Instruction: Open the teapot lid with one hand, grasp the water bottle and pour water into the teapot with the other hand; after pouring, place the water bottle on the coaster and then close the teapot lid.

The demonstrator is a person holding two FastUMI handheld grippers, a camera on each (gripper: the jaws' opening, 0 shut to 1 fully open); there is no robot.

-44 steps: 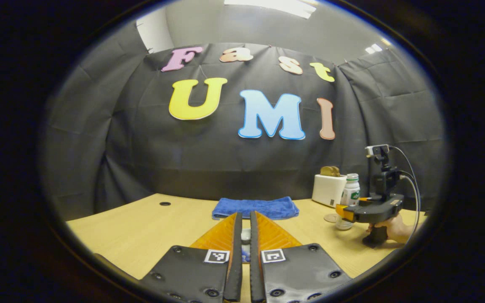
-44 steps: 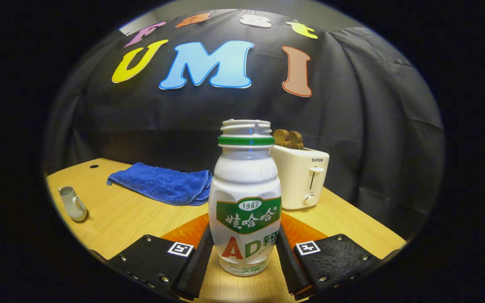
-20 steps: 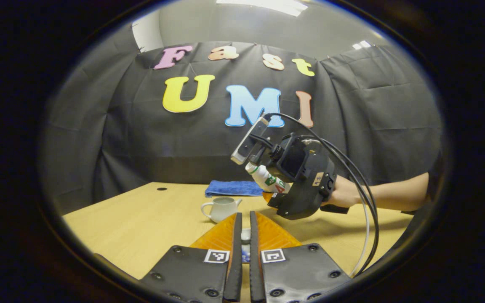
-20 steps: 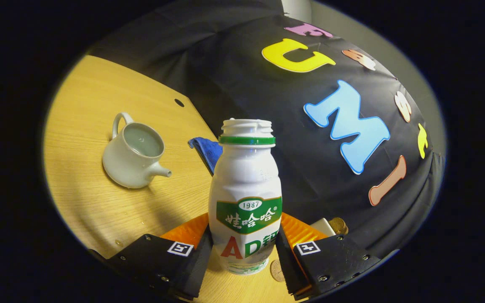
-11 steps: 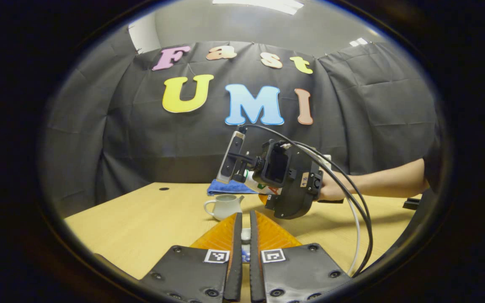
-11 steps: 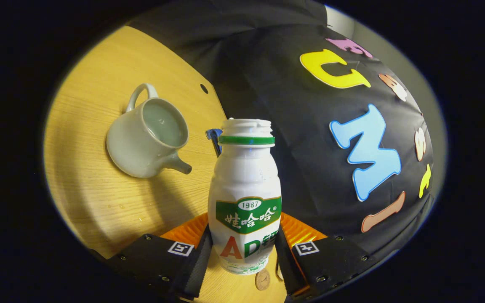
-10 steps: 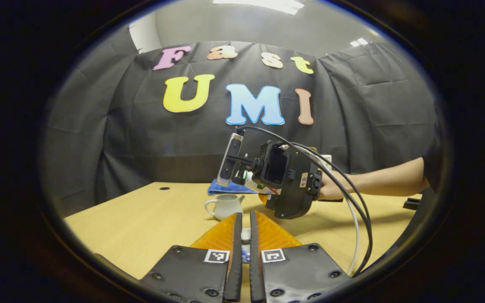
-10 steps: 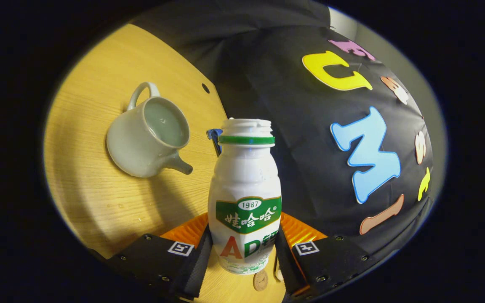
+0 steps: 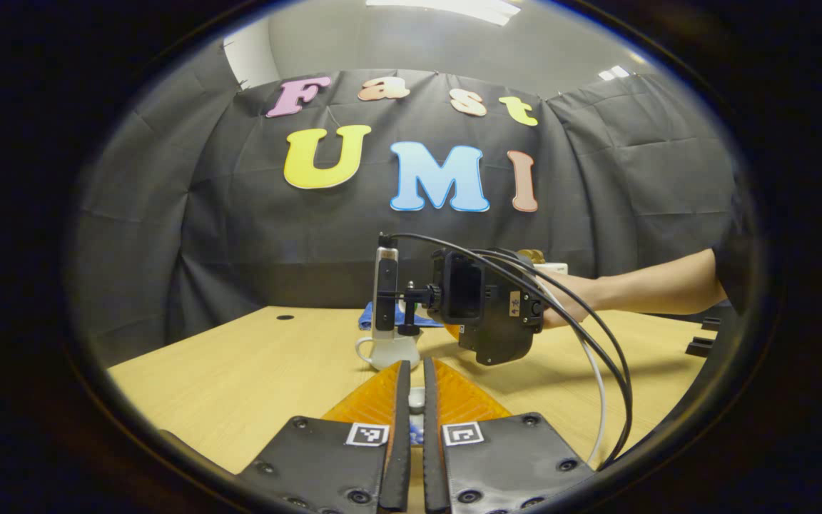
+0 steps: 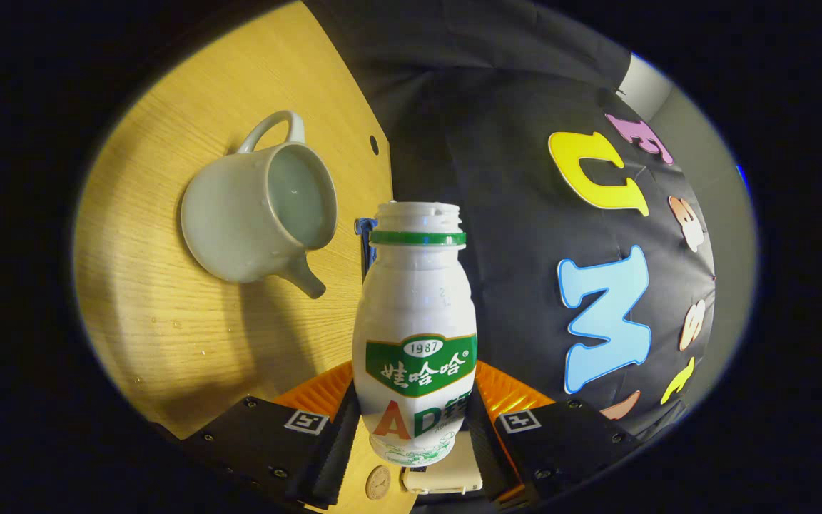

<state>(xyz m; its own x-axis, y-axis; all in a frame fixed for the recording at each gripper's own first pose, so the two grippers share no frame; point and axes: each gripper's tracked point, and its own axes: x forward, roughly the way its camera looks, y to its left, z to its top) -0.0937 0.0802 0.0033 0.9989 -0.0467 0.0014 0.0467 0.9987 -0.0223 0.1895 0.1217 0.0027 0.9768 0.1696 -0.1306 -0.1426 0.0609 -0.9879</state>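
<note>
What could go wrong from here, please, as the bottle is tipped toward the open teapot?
1. The white plastic bottle in the right claw has its mouth beside the pale ceramic teapot, not over the opening, so water may land on the wooden table, where droplets already lie.
2. The left claw pinches the small lid narrowly; it might slip.

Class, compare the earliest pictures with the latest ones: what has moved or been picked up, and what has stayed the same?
The right gripper, already clamped on the water bottle, lifted it off the table, carried it over to the open teapot and tipped it toward the pot. The left gripper stayed shut on the teapot lid, barely moving.
</note>
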